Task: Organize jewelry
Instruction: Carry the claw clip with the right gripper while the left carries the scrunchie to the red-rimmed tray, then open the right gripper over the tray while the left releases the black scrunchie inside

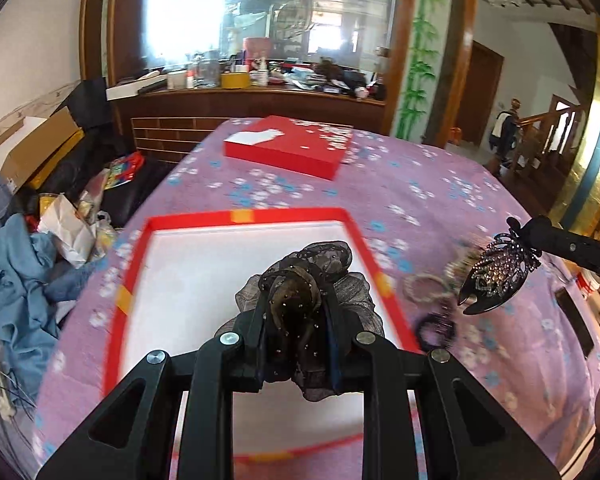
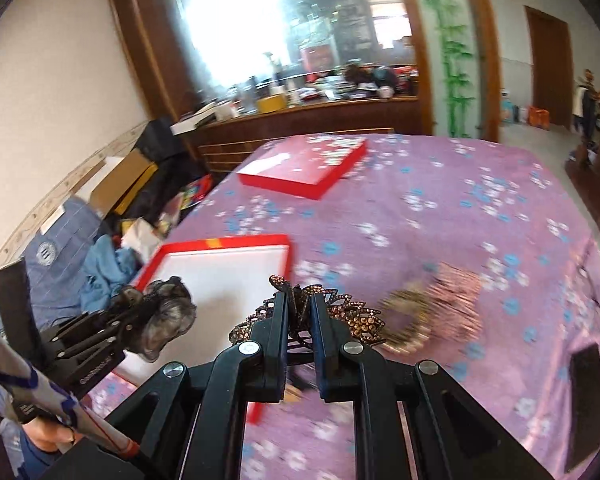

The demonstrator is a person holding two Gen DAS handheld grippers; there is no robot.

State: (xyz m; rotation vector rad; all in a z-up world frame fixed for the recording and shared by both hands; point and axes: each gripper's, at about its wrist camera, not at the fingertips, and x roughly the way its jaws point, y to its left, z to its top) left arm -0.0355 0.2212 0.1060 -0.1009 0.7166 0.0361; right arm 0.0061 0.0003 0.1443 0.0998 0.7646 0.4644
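A purple flowered cloth (image 1: 440,200) covers the whole work surface and fills most of both views. On it, at about twelve o'clock from the left gripper, lies a red box lid (image 1: 288,146), flat and well apart from everything else. Nearer, an open red box (image 1: 138,252) with a white floor sits under the left gripper; in the right wrist view the same box lies at ten o'clock from the right gripper.

The left gripper (image 1: 300,300) is clamped on a dark gauzy scrunchie (image 1: 316,264), whose sheer ruffles bulge out above and beside the black fingers. It hangs over the white floor of the box, clear of it. In the right wrist view this gripper and its scrunchie appear at nine o'clock, over the near left part of the box.

The right gripper (image 2: 300,320) has its jaws close together, pinched on a rhinestone hair claw (image 2: 356,316) shaped like leaves or wings, brown stones spreading to either side of the fingers. In the left wrist view the claw hangs at three o'clock, above the cloth and outside the box rim.

On the cloth at two o'clock from the right gripper lies a blurred heap of remaining jewelry (image 2: 432,312), among it gold-toned rings or bangles and something pinkish; the blur hides the details. A small dark hair tie (image 1: 436,326) lies just beside the box's right edge.
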